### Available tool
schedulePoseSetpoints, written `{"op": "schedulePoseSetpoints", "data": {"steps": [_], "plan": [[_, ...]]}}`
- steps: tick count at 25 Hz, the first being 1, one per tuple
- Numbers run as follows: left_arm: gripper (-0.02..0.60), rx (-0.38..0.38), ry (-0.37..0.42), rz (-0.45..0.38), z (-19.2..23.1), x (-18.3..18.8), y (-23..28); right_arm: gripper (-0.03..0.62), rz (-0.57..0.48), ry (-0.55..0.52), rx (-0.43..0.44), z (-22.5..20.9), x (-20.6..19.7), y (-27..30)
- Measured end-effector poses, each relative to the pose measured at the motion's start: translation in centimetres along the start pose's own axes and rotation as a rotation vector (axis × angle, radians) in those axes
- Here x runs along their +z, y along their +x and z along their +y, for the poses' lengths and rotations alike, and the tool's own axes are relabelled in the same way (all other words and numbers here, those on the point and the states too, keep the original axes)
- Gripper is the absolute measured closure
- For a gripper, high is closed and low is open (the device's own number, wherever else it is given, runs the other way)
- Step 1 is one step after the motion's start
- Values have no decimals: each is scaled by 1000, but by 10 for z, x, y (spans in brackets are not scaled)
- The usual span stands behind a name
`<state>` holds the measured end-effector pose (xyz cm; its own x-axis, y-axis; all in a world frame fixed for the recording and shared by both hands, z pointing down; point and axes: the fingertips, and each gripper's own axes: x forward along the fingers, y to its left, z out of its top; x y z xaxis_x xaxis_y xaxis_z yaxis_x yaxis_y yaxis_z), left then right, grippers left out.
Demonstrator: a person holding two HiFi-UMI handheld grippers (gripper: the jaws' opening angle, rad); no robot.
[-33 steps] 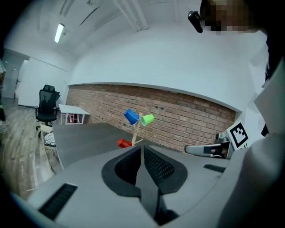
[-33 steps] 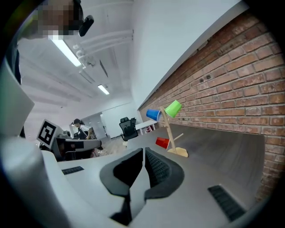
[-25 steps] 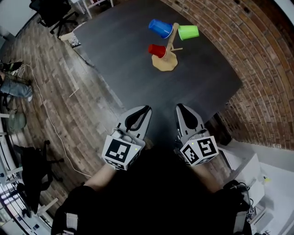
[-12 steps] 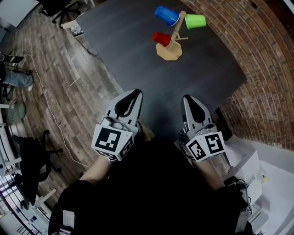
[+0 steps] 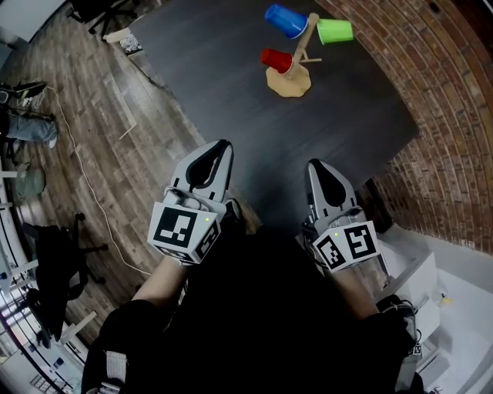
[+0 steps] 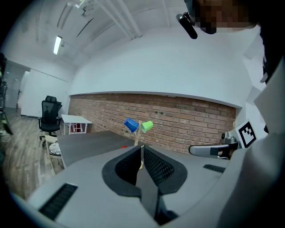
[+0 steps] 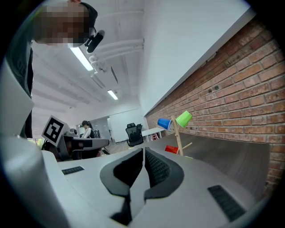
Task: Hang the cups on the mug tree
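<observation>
Seemingly done: the blue plastic cup (image 5: pixel 285 20), green cup (image 5: pixel 336 31) and red cup (image 5: pixel 275 59) hang on the wooden mug tree (image 5: pixel 293 71) near the dark table's (image 5: pixel 231 100) far edge. My left gripper (image 5: pixel 219 148) and right gripper (image 5: pixel 316 167), both closed and empty, could topple it with a careless reach.

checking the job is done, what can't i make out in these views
- Left gripper view: red plastic cup, mostly hidden behind the fingers of the left gripper.
- Right gripper view: wooden mug tree, base mostly hidden behind the right gripper.
- Head view: how the blue plastic cup hangs, too small.
</observation>
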<state>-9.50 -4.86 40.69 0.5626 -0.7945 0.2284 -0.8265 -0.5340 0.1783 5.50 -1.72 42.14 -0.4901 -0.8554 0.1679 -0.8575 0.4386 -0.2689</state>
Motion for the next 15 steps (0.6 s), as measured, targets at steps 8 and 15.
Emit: {"op": "schedulePoseSetpoints", "data": {"steps": [8,15], "plan": [[548,-2,-5,16,4,-5,5,556,-10,17,8,-2,-1,5],[548,-6,-4,20,6,-4,11,556,-2,12,13,-3,-2,9]]}}
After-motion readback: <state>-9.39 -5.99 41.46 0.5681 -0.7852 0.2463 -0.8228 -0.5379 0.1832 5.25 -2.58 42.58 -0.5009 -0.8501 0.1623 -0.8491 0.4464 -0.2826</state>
